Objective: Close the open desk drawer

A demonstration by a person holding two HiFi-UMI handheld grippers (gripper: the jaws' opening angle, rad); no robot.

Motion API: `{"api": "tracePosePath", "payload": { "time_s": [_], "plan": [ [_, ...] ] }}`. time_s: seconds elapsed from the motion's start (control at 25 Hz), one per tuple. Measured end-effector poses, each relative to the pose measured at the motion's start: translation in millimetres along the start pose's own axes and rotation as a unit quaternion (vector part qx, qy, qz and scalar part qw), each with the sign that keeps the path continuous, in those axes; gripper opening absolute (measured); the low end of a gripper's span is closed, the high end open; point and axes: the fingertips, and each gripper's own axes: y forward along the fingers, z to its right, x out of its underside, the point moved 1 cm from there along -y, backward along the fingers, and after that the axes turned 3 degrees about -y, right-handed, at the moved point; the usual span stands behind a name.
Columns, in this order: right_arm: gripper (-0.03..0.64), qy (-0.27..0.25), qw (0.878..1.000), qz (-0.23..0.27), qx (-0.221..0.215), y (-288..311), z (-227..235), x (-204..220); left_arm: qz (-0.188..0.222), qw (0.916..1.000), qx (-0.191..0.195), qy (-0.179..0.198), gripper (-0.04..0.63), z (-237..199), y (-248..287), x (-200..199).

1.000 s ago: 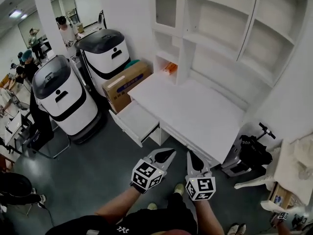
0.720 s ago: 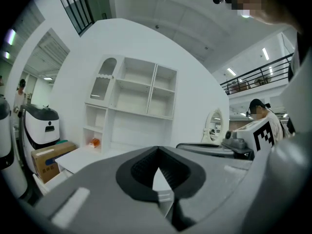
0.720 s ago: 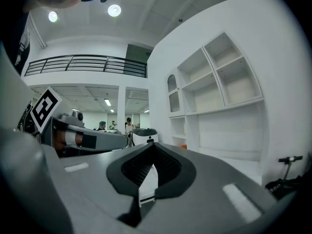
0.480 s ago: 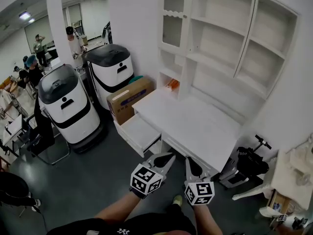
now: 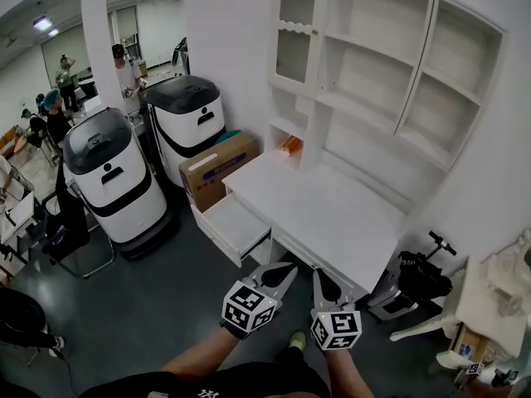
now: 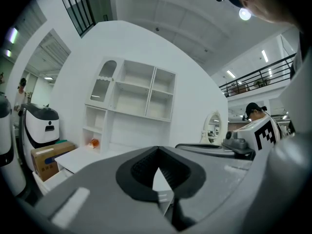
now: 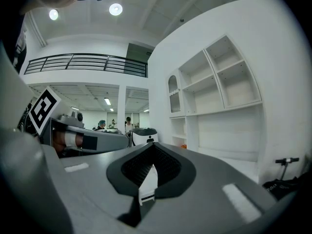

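Observation:
A white desk (image 5: 328,210) with a tall shelf unit stands against the wall. Its left drawer (image 5: 235,225) is pulled out toward the floor and looks empty. Both grippers hang in the air in front of the desk, short of it and touching nothing. My left gripper (image 5: 288,269) points at the desk front, right of the drawer, with its jaws together. Close beside it, my right gripper (image 5: 319,275) is also shut and holds nothing. In the left gripper view the jaws (image 6: 156,165) frame the desk top (image 6: 80,159); the right gripper (image 7: 152,165) faces the shelves.
Two white-and-black service robots (image 5: 108,168) (image 5: 186,110) and a cardboard box (image 5: 217,157) stand left of the desk. A small orange thing (image 5: 290,145) lies in a lower shelf. A black scooter and bag (image 5: 423,274) sit at the desk's right end. People stand far left.
The head view has lifted, so more of the shelf unit shows and the desk sits a little farther off. Both grippers have sunk slightly in the picture and stay shut, side by side.

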Motion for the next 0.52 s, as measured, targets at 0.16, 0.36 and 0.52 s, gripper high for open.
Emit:
{"api": "tracePosePath", "payload": {
  "time_s": [0.16, 0.36, 0.52],
  "plan": [
    [0.021, 0.003, 1.0, 0.001, 0.003, 1.1, 2.3, 0.7, 0.002, 1.0, -0.005, -0.002, 0.002, -3.5, -1.1, -0.3],
    [0.021, 0.005, 1.0, 0.0, 0.001, 2.8, 2.7, 0.7, 0.003, 0.9999, -0.01, -0.002, 0.002, -5.2, -1.6, -1.6],
    [0.021, 0.008, 1.0, 0.0, 0.0, 4.5, 1.4, 2.1, 0.002, 0.9999, -0.011, -0.001, 0.002, -6.5, -2.3, -0.7]
  ]
}}
